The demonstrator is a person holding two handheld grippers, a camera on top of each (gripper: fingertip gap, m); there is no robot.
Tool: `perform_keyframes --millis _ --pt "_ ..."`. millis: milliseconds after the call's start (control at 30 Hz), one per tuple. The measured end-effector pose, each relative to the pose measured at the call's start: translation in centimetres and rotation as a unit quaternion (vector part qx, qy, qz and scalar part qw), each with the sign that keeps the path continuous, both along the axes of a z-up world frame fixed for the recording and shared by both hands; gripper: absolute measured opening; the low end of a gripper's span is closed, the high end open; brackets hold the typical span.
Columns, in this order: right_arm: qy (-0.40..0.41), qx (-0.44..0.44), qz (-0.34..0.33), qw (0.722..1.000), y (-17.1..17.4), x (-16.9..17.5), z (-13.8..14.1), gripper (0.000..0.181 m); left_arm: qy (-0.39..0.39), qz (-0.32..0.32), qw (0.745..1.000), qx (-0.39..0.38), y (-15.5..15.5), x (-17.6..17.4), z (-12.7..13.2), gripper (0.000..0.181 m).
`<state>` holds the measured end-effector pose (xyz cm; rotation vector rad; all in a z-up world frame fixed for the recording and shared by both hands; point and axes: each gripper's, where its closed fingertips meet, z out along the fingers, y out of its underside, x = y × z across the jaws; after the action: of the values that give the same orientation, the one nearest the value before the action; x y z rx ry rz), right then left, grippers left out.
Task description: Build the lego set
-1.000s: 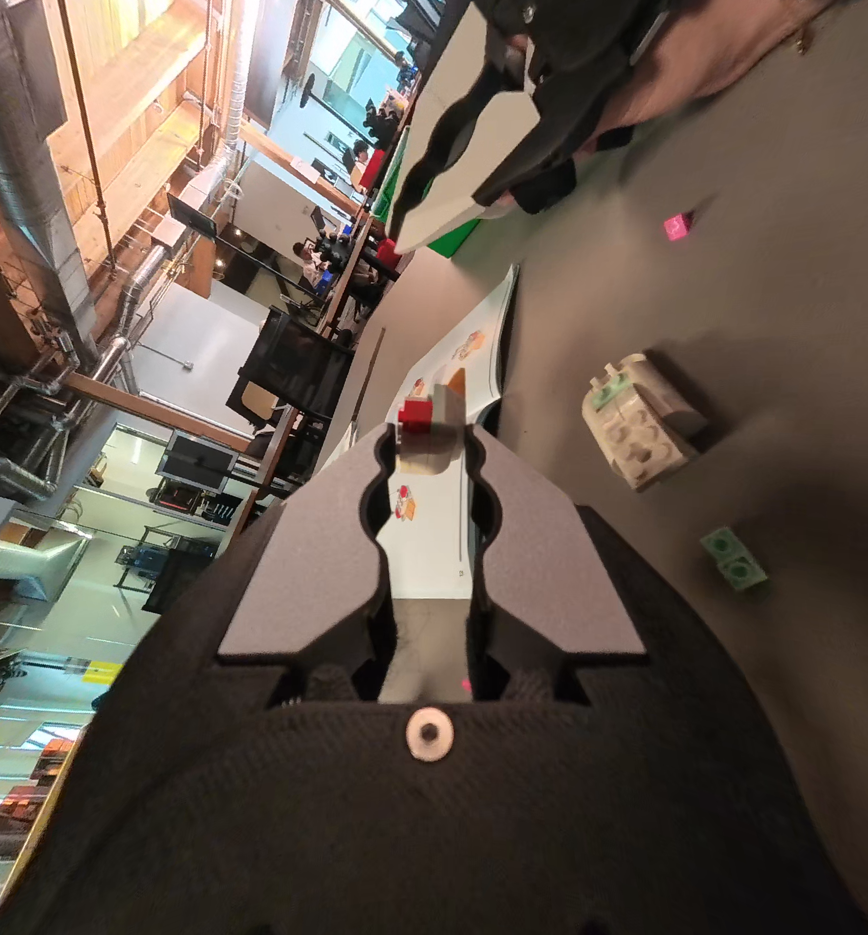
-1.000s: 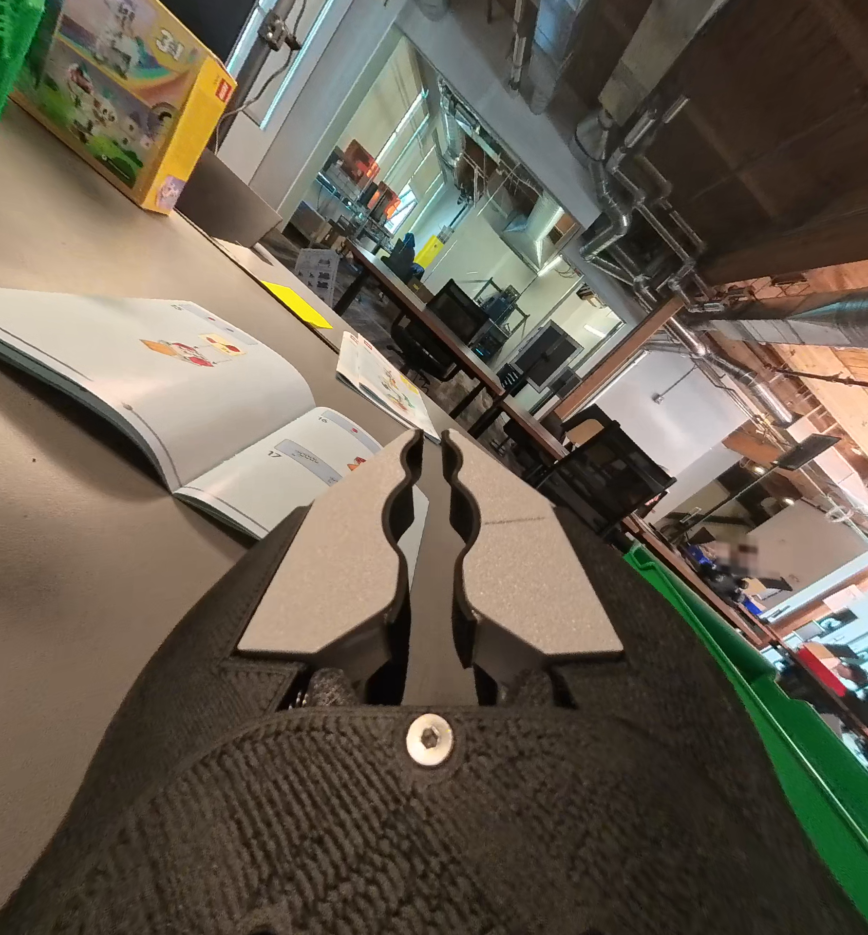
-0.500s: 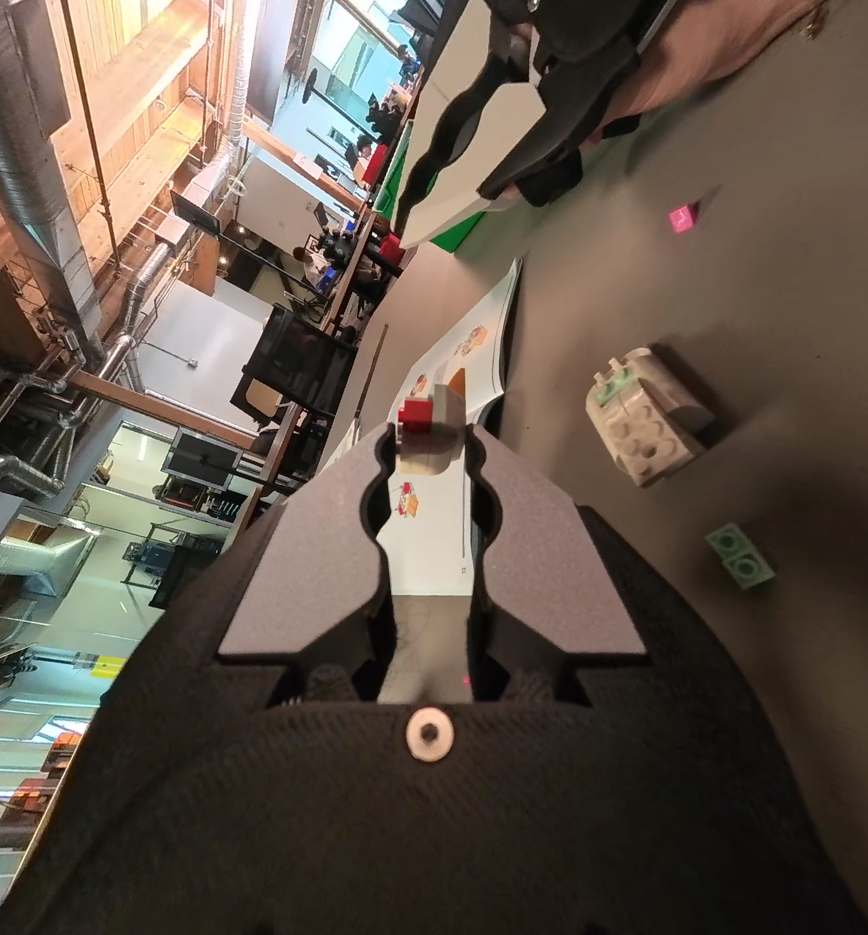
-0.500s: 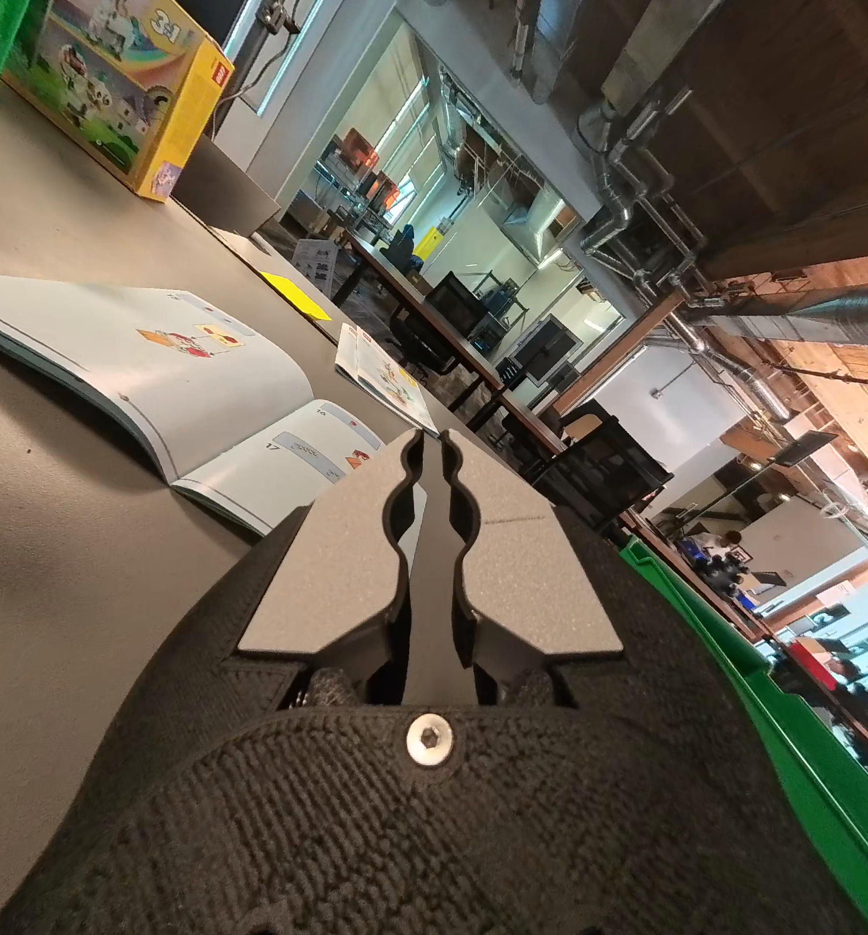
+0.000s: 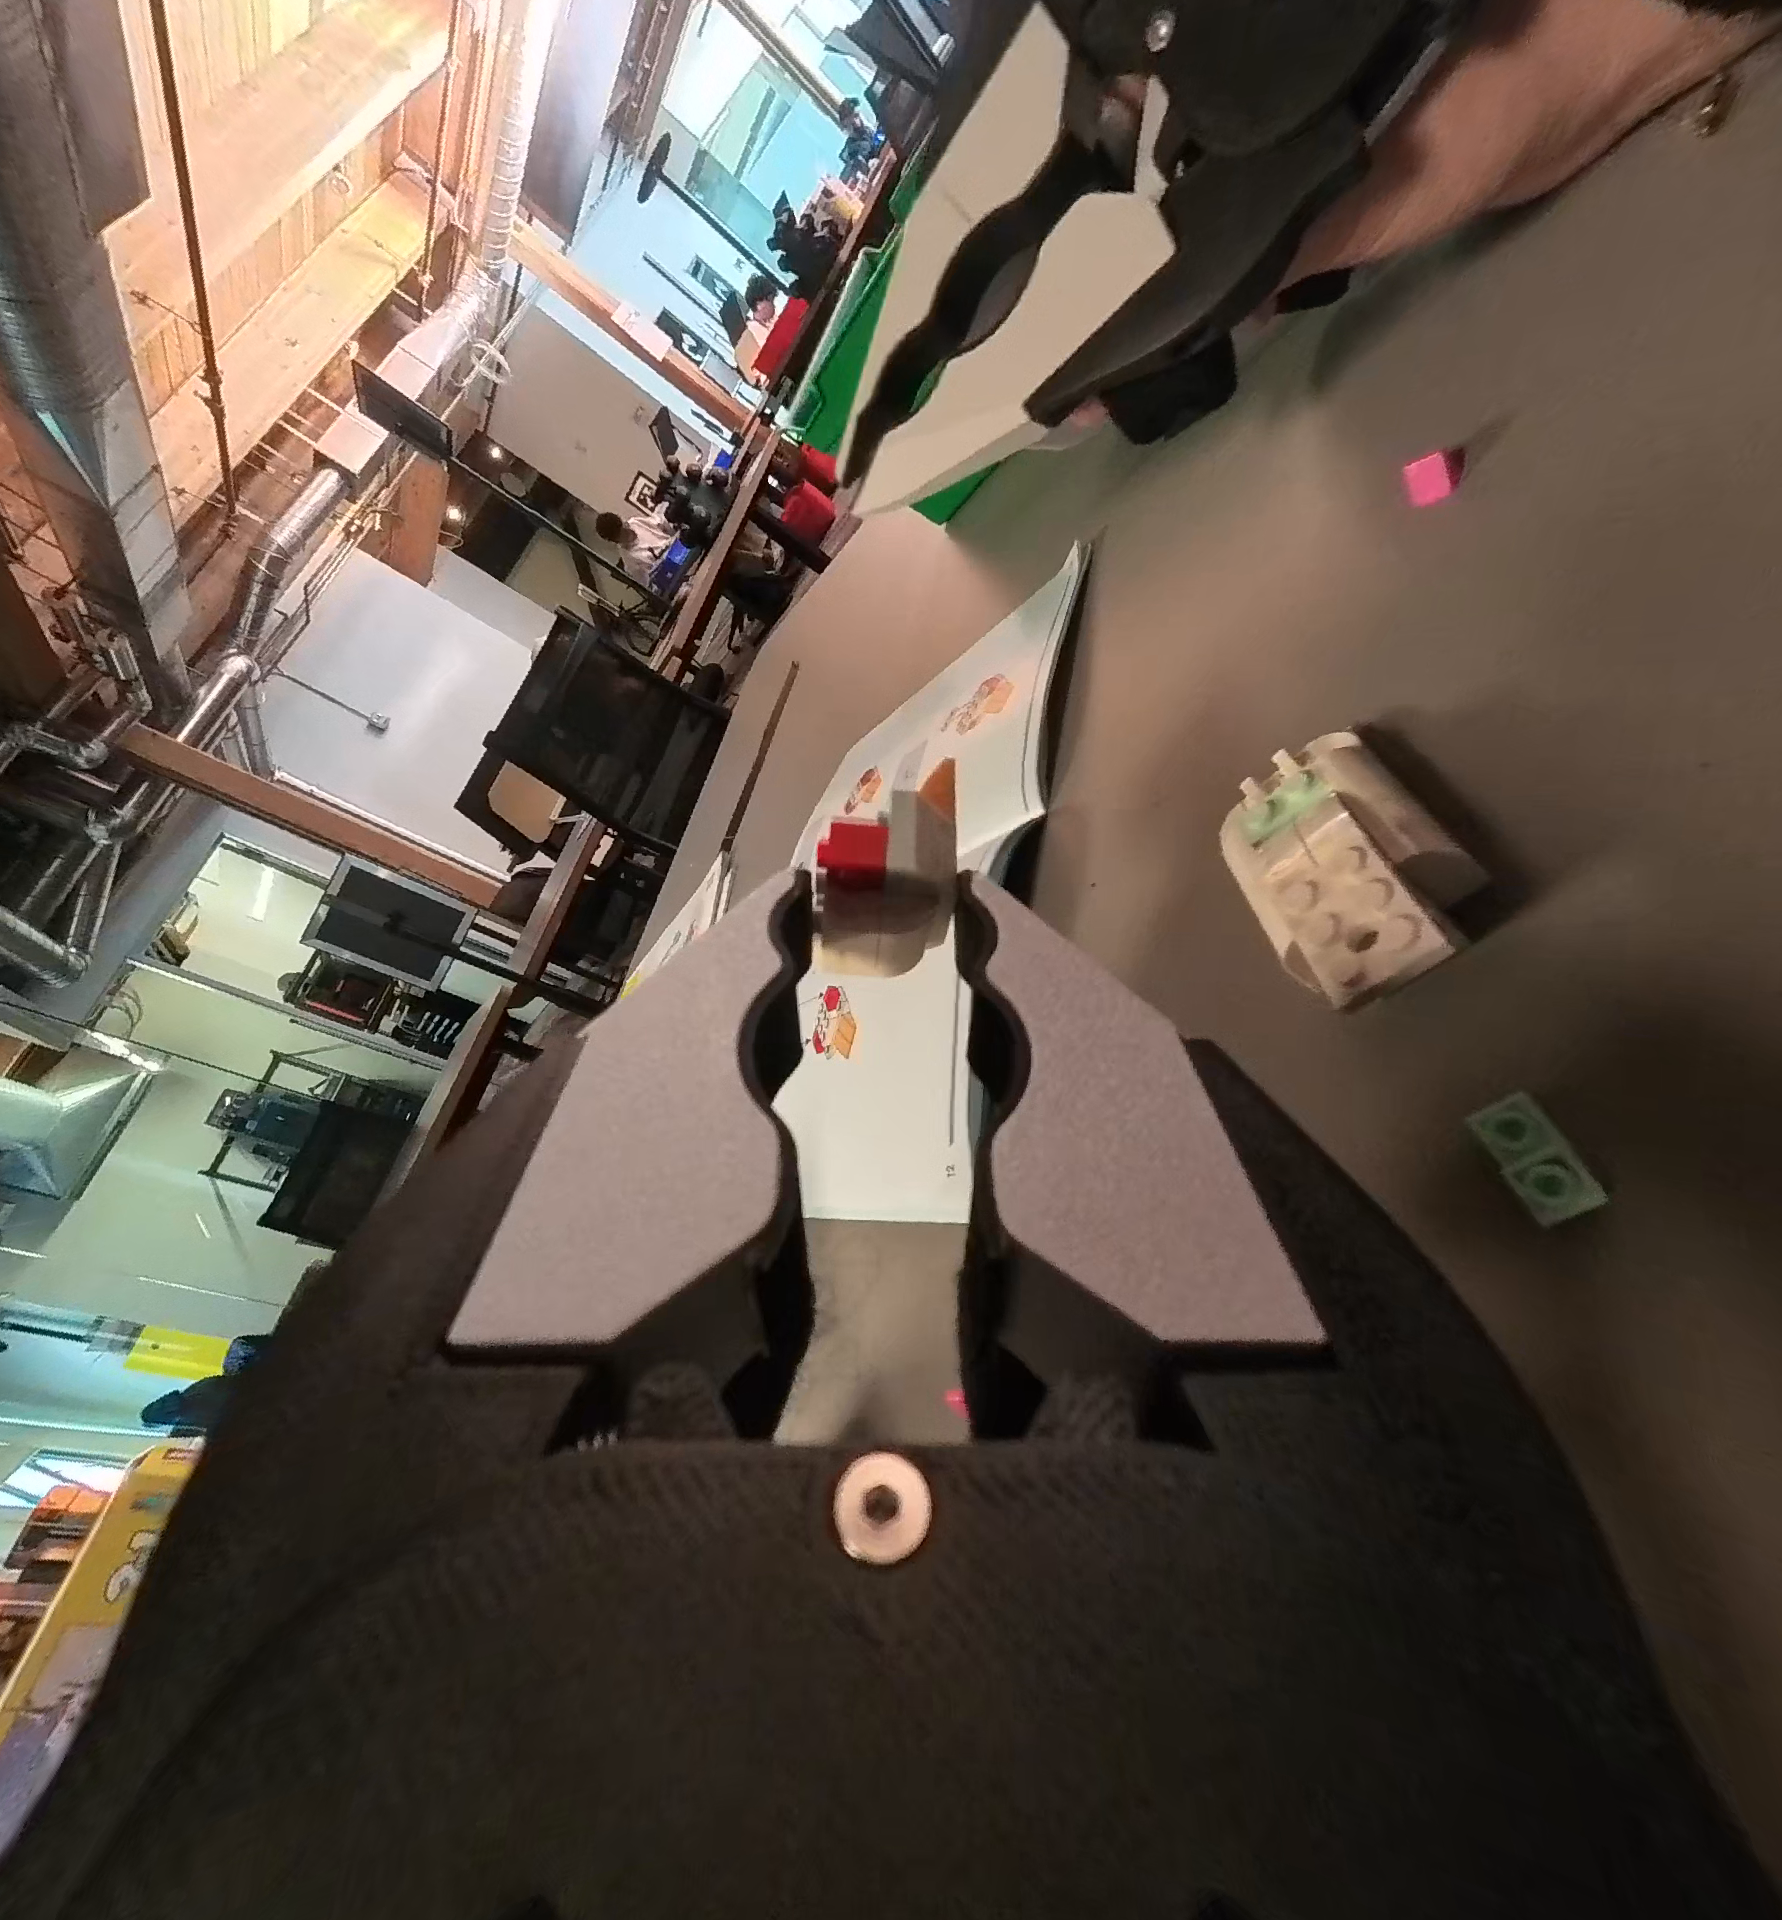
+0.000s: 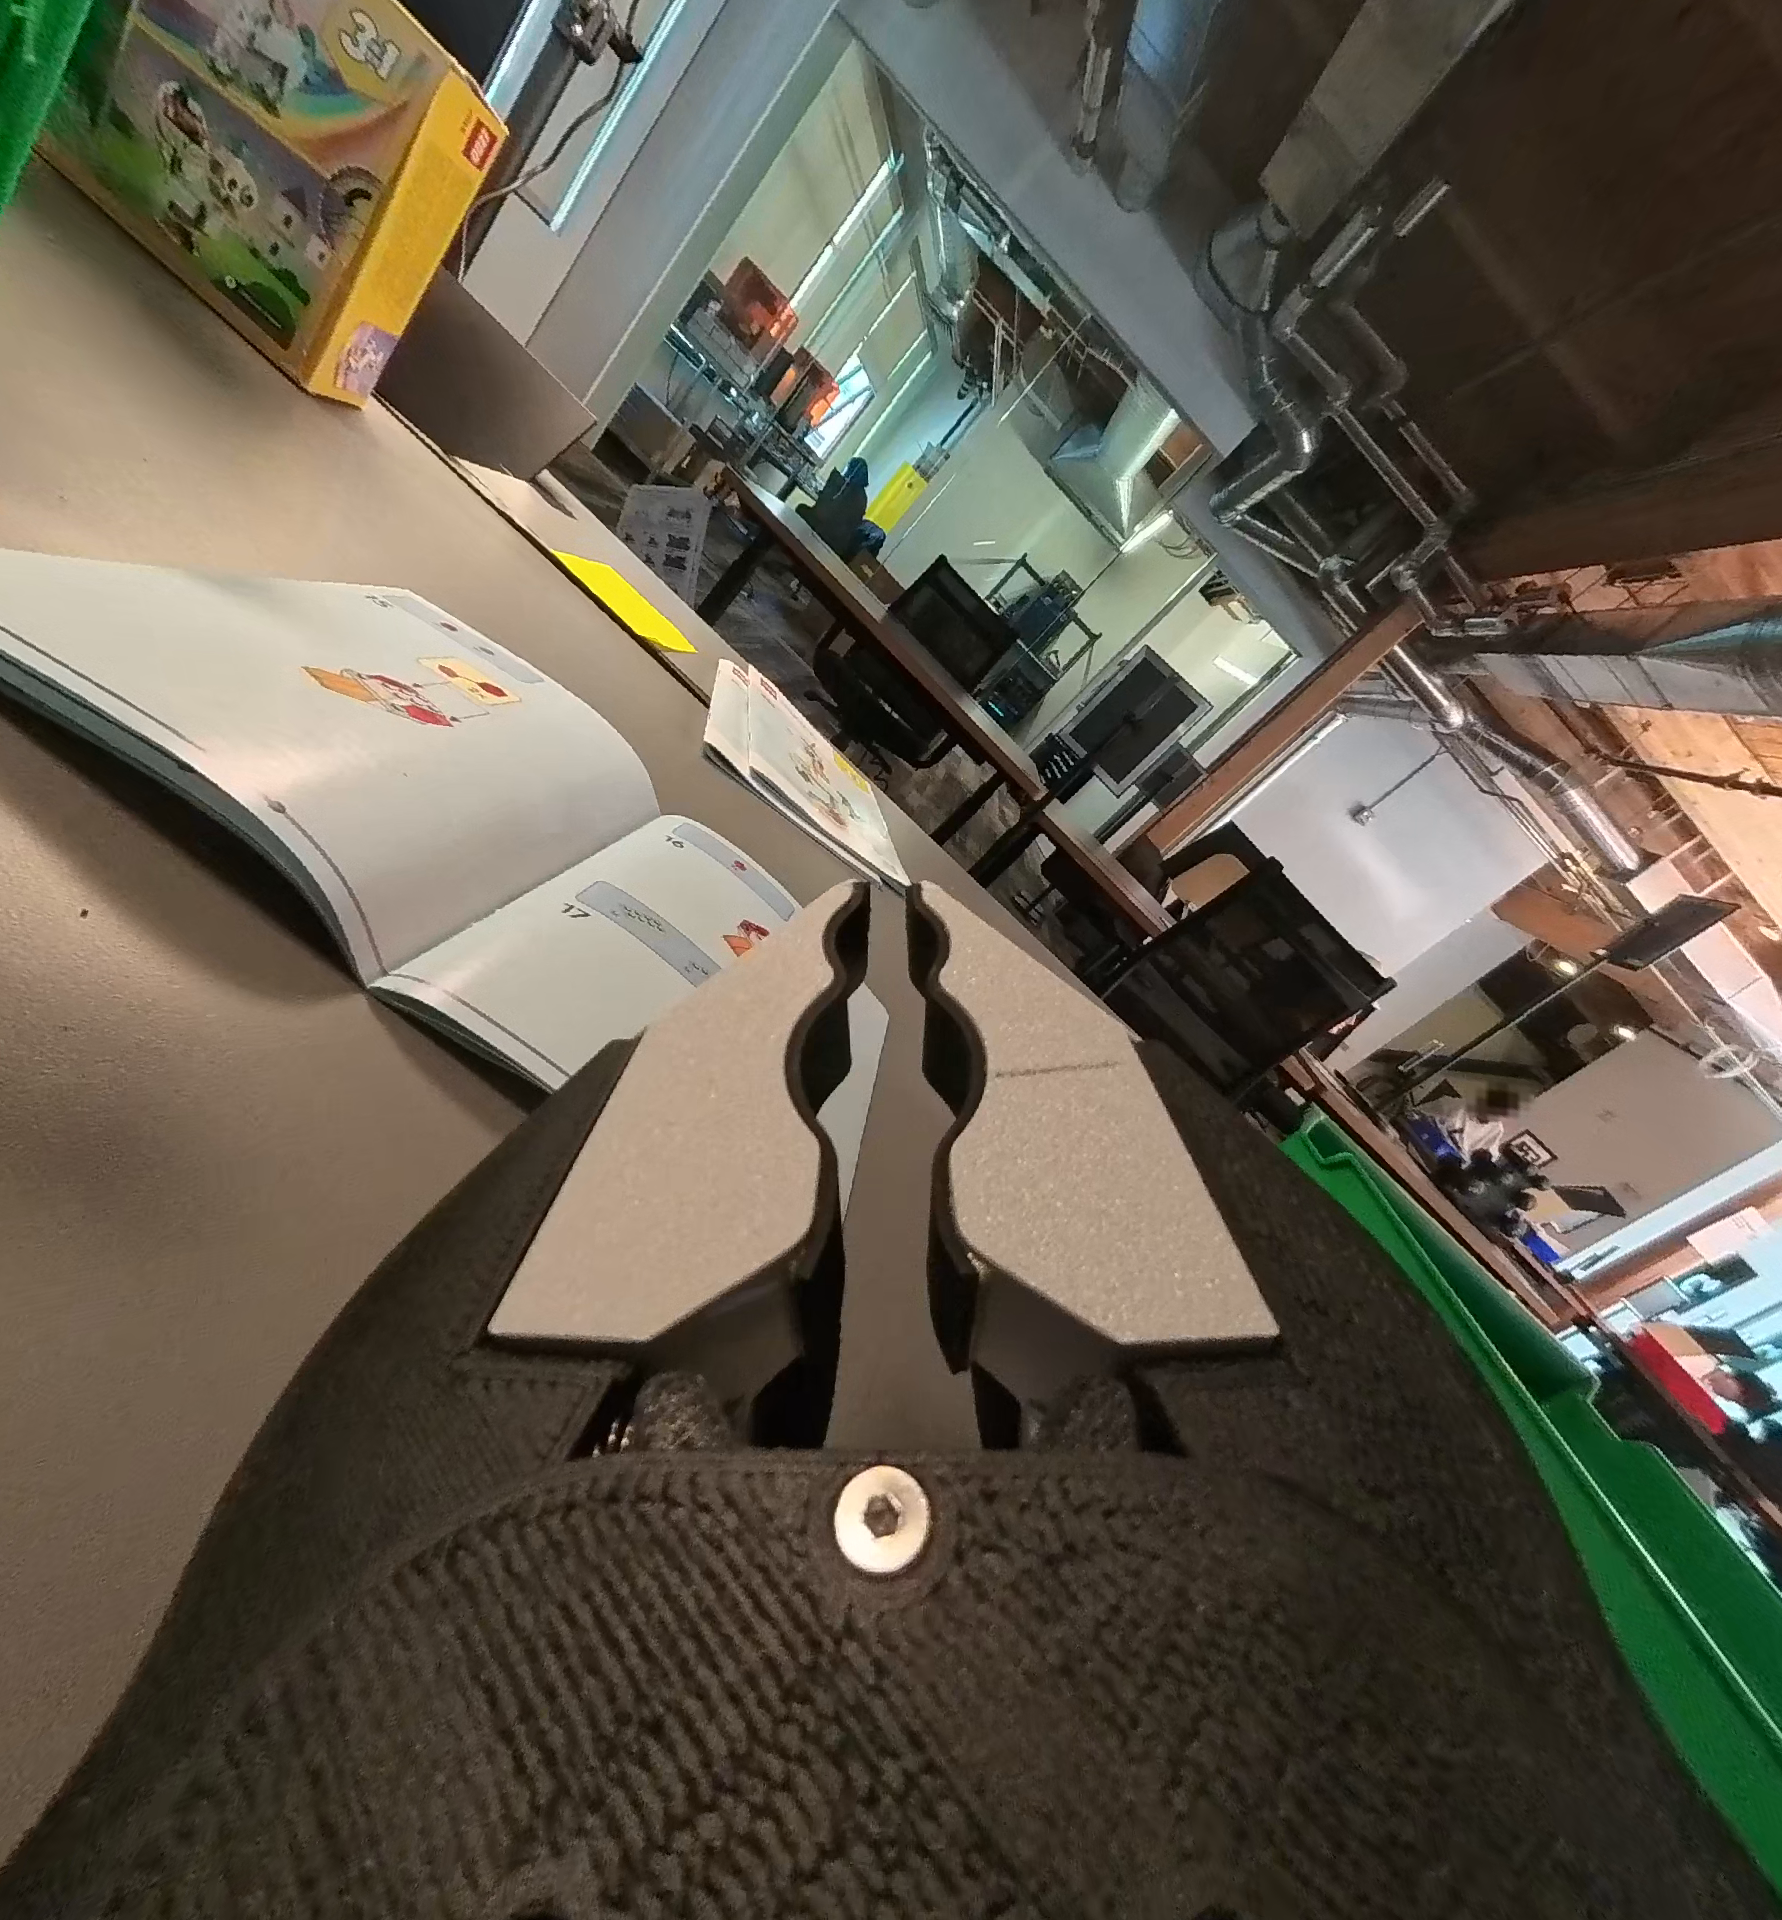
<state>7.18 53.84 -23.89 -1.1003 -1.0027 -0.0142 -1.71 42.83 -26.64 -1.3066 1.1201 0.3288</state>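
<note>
My left gripper (image 5: 882, 883) is shut on a small lego piece (image 5: 851, 847), a red brick joined to white and grey parts, held above the open instruction booklet (image 5: 897, 1101). A white lego build (image 5: 1344, 883) with a pale green top lies on the grey table to the right. A green two-stud plate (image 5: 1536, 1164) lies nearer, and a pink brick (image 5: 1432, 480) farther off. My right gripper (image 6: 887, 894) is shut and empty, hovering over the table beside the booklet (image 6: 347, 727). It also shows at the top of the left wrist view (image 5: 928, 353).
A yellow lego box (image 6: 274, 177) stands at the back of the table (image 6: 139, 1091). A green bin (image 6: 1593, 1455) runs along the right. A second booklet (image 6: 804, 769) and a yellow note (image 6: 627, 603) lie farther back. A person's hand (image 5: 1552, 135) holds the right gripper. There is about 15 centimeters between the tips of the two grippers. The green two-stud plate (image 5: 1536, 1164) sits 9 centimeters or so from the ends of my left fingers.
The right gripper has shifted a little, so the lego box shows more in its view. The left gripper still holds the same piece and has hardly moved.
</note>
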Motion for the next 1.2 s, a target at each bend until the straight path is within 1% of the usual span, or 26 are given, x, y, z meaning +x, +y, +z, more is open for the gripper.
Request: perform_keyframes --millis 300,333,367,400,433,500,533,567,633,700,867,1033,1200 --pt "-0.001 -0.007 0.007 1.000 -0.1 -0.1 -0.1 0.005 -0.009 0.009 1.000 -0.013 0.3 -0.3 -0.2 0.026" --pt "0.000 -0.019 0.014 1.000 -0.4 -0.3 -0.1 0.004 -0.008 0.014 1.000 -0.021 0.4 -0.4 -0.4 0.026" --pt "0.008 -0.049 0.028 0.998 -0.9 -0.7 0.0 0.003 -0.006 0.021 0.999 -0.028 0.6 -0.6 -0.5 0.026" --pt "0.017 -0.111 0.066 0.992 -2.3 -1.9 -0.1 0.002 -0.001 0.030 0.999 -0.032 0.7 -0.8 -0.7 0.026" --pt "0.035 -0.195 0.123 0.972 -4.4 -3.4 -0.3 0.003 0.006 0.040 0.999 -0.033 0.9 -1.0 -0.8 0.026" --pt "0.067 -0.361 0.220 0.904 -9.1 -6.5 -0.2 0.014 0.024 0.053 0.998 -0.033 1.1 -1.4 -1.1 0.026" --pt "0.066 -0.406 0.238 0.880 -10.6 -7.5 -0.2 0.015 0.032 0.058 0.997 -0.034 1.2 -1.5 -1.3 0.026" --pt "0.056 -0.422 0.232 0.874 -11.3 -8.2 -0.6 0.014 0.039 0.062 0.997 -0.034 1.3 -1.6 -1.4 0.026" --pt "0.015 -0.420 0.211 0.882 -12.0 -9.2 -1.7 0.013 0.052 0.066 0.996 -0.033 1.3 -1.5 -1.6 0.026" --pt "-0.002 -0.414 0.193 0.889 -12.1 -9.9 -2.3 0.013 0.069 0.068 0.995 -0.028 1.3 -1.4 -1.8 0.026" --pt "0.006 -0.425 0.174 0.888 -11.9 -10.7 -2.8 0.010 0.107 0.076 0.991 -0.016 1.2 -1.4 -2.1 0.026" --pt "0.000 -0.411 0.151 0.899 -11.5 -10.7 -2.9 0.010 0.114 0.077 0.990 -0.016 1.2 -1.4 -2.2 0.026" --pt "0.001 -0.425 0.146 0.893 -11.4 -10.6 -3.3 0.010 0.133 0.076 0.988 -0.009 1.2 -1.2 -2.4 0.026"
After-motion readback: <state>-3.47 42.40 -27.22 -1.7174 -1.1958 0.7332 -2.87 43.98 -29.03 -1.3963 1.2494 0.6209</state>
